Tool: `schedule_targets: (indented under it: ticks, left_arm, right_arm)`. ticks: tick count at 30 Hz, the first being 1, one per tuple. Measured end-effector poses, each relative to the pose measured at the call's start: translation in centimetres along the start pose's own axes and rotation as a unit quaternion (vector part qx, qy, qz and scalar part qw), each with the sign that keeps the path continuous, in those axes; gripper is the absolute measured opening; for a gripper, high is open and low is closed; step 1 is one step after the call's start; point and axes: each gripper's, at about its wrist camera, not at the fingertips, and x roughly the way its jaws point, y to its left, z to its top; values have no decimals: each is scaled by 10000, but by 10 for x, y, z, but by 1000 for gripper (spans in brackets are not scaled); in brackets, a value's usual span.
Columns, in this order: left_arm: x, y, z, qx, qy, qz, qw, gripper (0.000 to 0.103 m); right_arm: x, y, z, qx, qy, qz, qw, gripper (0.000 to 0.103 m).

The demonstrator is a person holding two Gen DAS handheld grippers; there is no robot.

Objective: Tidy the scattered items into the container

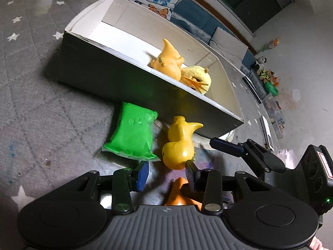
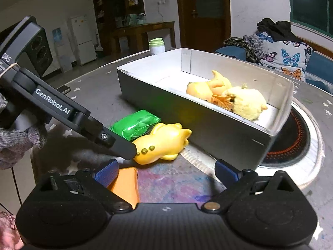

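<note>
A: Left gripper (image 1: 167, 174), jaws?

B: Released. Its blue-padded fingers (image 1: 142, 175) stand spread, low over the grey star-printed tablecloth (image 1: 31, 95). The right-hand pad sits just at the rounded end of the glossy yellow plastic duck-shaped toy (image 1: 179, 143), nothing pinched between them. The right wrist view shows the left tool's black finger tip against that toy's dotted end (image 2: 160, 143); whether it presses or merely meets the toy cannot be told.

A: Right gripper (image 2: 166, 171)?

B: Also released. Pads wide apart, near edge of the scene, over a purple-stained patch of cloth, gripping nothing. In the left wrist view one of its fingers (image 1: 226, 145) reaches in from the right, near the toy.

A: Loose items?

B: The yellow toy lies on its side just beside the near wall of the long cardboard box with dark outer walls and white inside (image 1: 116, 79). Left of it, touching or nearly so, a bright green soft packet in clear wrap (image 1: 133, 131). An orange flat paper-like piece (image 2: 127, 185) lies nearest, partly under the left pad of the right gripper.

A: In the box?

B: A second yellow-orange plastic toy (image 2: 205, 87) and a pale yellow plush chick with orange feet (image 2: 247, 102), pressed together toward the right end.

A: Beyond?

B: A white jar with green lid (image 2: 157, 45) at the far side of the table.
</note>
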Motion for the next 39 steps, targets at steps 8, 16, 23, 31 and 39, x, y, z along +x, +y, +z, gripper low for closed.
schedule_targets:
  ticks: [8,16,23,31,39]
  left_arm:
    - [-5,1,5,43,7,-94,9999,41]
    - [-6,-8,12,165,-21,-250,9995,41]
    - [3,-21,21,396,-4,-157,9991,41]
    - [16,-28,26,521,164,-109,9984,41]
    - [23,-22,27,456,358,-147,9982,39]
  right_arm:
    - [19,7,6,-44,-16,-7,10000,99]
    - [36,17,10,-339,-4,-107,9994,95]
    - [45,24,13,-509,15,-86,9987,93]
    - [47,23,15,-452,-13,-85,9989,83]
    - [44,24,13,-389,-47,-83,9992,76]
